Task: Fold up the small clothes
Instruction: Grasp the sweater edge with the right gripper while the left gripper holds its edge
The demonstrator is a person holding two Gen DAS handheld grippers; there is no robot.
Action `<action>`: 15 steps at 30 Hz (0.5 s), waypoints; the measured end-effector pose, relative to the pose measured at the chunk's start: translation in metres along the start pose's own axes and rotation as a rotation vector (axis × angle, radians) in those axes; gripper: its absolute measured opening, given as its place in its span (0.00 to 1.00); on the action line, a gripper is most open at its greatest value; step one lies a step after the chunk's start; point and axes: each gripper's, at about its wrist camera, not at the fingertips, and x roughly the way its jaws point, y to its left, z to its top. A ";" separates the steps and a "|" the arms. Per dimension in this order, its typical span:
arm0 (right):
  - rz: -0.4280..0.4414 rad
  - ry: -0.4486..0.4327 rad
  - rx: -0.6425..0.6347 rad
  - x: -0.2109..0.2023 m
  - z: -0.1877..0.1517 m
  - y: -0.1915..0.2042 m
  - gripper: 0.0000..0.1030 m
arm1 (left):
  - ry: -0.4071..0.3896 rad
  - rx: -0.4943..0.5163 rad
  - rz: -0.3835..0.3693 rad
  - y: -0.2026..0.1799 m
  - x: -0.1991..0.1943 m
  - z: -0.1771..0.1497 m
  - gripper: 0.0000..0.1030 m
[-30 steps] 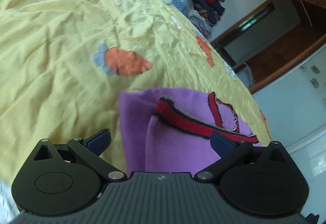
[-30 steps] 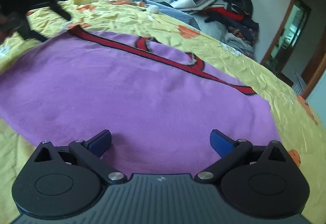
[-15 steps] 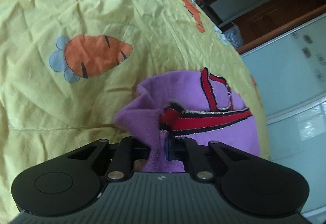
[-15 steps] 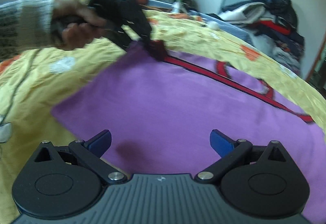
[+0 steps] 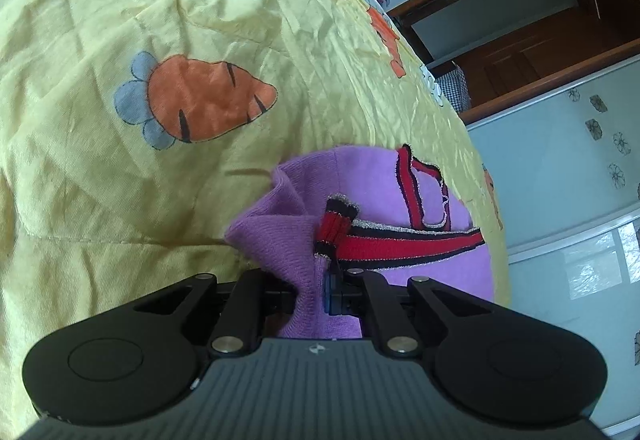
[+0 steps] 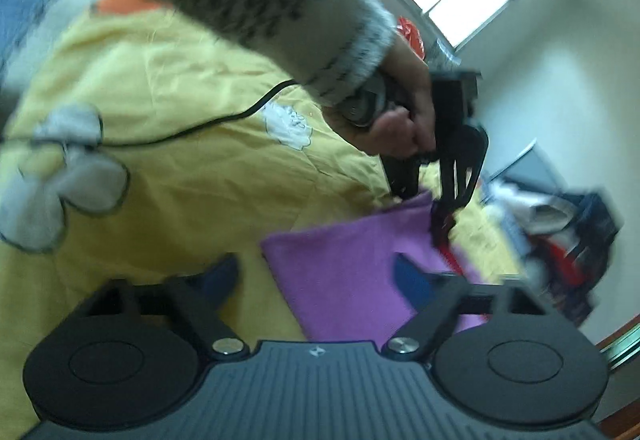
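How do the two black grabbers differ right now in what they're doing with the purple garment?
The left gripper is clamped shut on the purple garment, pinching the corner by its red trim; the right gripper has a gap between its blue pads, which are closing. The left has bunched fabric lifted between its fingers; the right only has the garment's lower corner lying flat between its fingers. Both point down at the yellow bedspread.

Left gripper (image 5: 316, 282) clamped; right gripper (image 6: 316, 276) fingers closing.

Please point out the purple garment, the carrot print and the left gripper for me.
Purple garment (image 5: 436, 272): left wrist view, flat purple knit.
Carrot print (image 5: 204, 101): left wrist view, orange body.
Left gripper (image 5: 314, 290): left wrist view, midway between the fingertips.
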 end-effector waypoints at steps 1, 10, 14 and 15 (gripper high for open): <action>-0.007 0.010 -0.011 0.004 0.002 0.003 0.51 | -0.001 -0.001 -0.001 0.001 -0.001 -0.001 0.11; -0.035 0.016 -0.026 0.021 0.003 0.003 0.05 | -0.017 -0.022 -0.007 0.003 -0.002 -0.003 0.11; -0.047 -0.024 0.081 0.010 0.001 -0.014 0.04 | -0.042 -0.058 -0.006 0.002 -0.011 -0.004 0.10; -0.047 -0.036 0.114 0.007 0.000 -0.020 0.04 | -0.048 -0.065 -0.003 0.000 -0.013 -0.005 0.10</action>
